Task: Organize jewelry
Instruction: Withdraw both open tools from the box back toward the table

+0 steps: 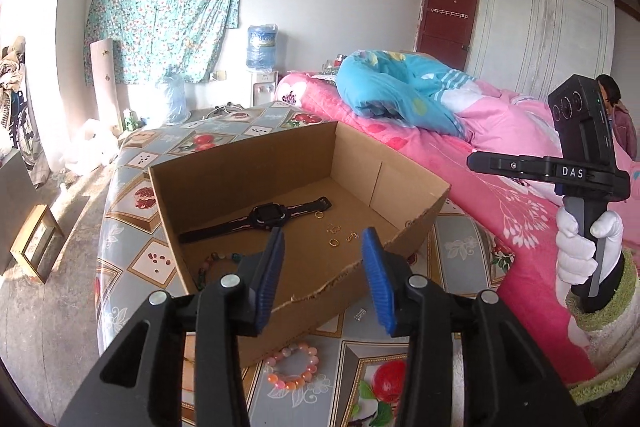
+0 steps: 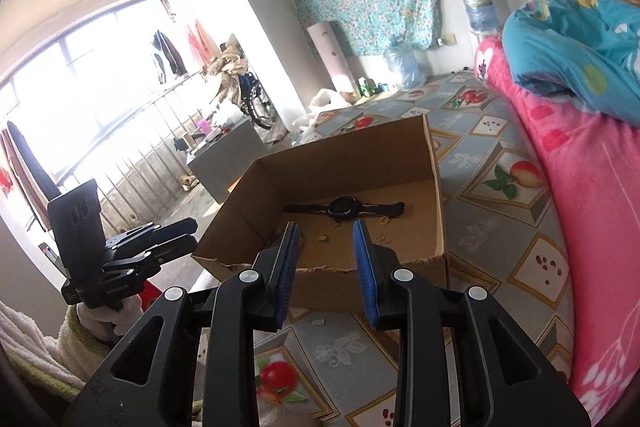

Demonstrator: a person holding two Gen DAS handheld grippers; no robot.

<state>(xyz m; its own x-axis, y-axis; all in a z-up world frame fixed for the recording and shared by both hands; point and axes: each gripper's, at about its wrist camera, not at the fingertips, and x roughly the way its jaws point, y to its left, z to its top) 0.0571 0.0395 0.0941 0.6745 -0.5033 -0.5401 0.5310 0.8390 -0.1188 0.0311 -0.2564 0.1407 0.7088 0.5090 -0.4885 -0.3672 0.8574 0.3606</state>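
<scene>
The left gripper [image 1: 323, 259] fills the bottom of its own view, its 2 blue pads [image 1: 269, 275] apart with nothing between them. Below them, at 6 o'clock, a pink bead bracelet [image 1: 293, 367] lies on the fruit-print cloth [image 1: 128, 227], just outside the torn front wall of the cardboard box [image 1: 248, 167]. A small silver piece [image 1: 360, 314] lies on the cloth near that wall too.

Inside the box, a black watch [image 1: 264, 217] lies flat across the floor. At 3 o'clock of its face sit several small gold rings [image 1: 334, 233], close together. A dark bead bracelet [image 1: 216, 263] rests in the box's near left corner, partly hidden by the left pad.

At 3 o'clock in the left view, a white-gloved hand [image 1: 580, 247] holds the right gripper's handle. In its own view, the right gripper [image 2: 326, 259] stands parted and empty, aimed at the box. A pink blanket [image 1: 460, 163] borders the cloth on the right.
</scene>
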